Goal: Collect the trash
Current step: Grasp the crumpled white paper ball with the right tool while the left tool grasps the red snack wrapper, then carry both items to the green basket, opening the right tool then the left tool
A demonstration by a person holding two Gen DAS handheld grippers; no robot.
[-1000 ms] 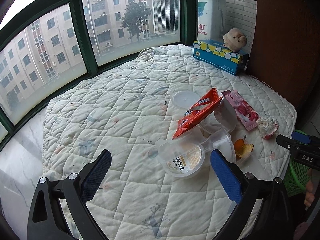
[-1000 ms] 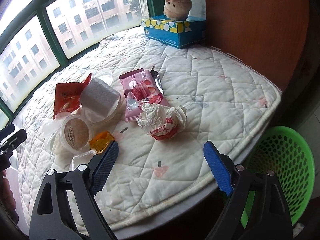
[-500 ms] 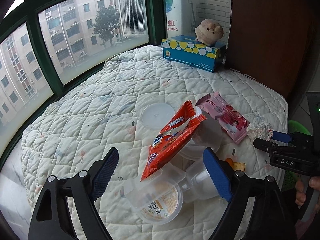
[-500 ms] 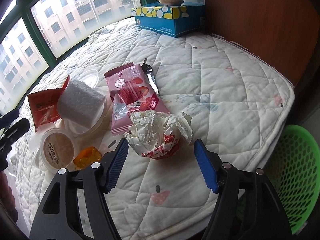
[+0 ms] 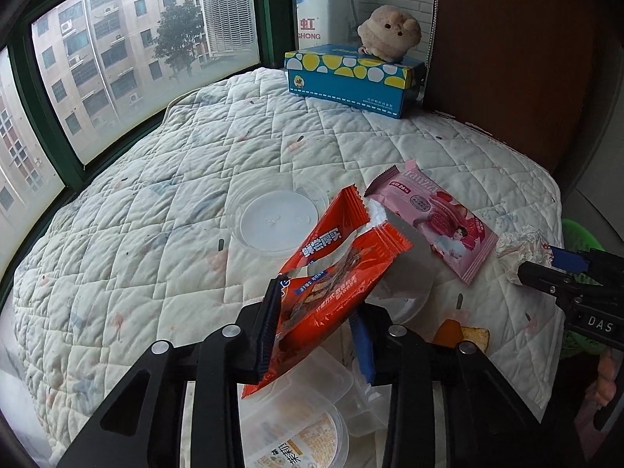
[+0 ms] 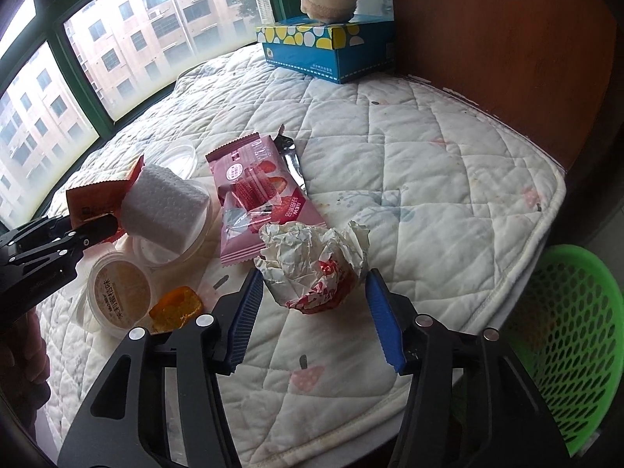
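An orange-red snack wrapper (image 5: pixel 343 257) leans on the plastic tubs, and my left gripper (image 5: pixel 314 300) has its pads pressed on the wrapper's lower end, jaws still closing. The right wrist view shows the same gripper (image 6: pixel 89 230) at the wrapper (image 6: pixel 97 195). A crumpled white and red paper ball (image 6: pixel 312 257) lies near the table's right edge. My right gripper (image 6: pixel 313 273) straddles it, jaws closing, pads close on both sides but not squeezing. The left wrist view shows the ball (image 5: pixel 520 241) at the right gripper (image 5: pixel 546 269).
The quilted table (image 5: pixel 156 234) also holds a pink wrapper (image 6: pixel 257 191), a clear lid (image 5: pixel 269 222), a printed tub (image 6: pixel 119 288), a white foam block (image 6: pixel 163 206) and an orange scrap (image 6: pixel 177 306). A green basket (image 6: pixel 573 331) stands below the right edge. Tissue box (image 5: pixel 351 78) and plush toy (image 5: pixel 390 35) sit at the back.
My left gripper moved in over the tubs to the orange wrapper and its wide jaws narrowed onto it. The right gripper's jaws narrowed around the paper ball while the hand stayed put.
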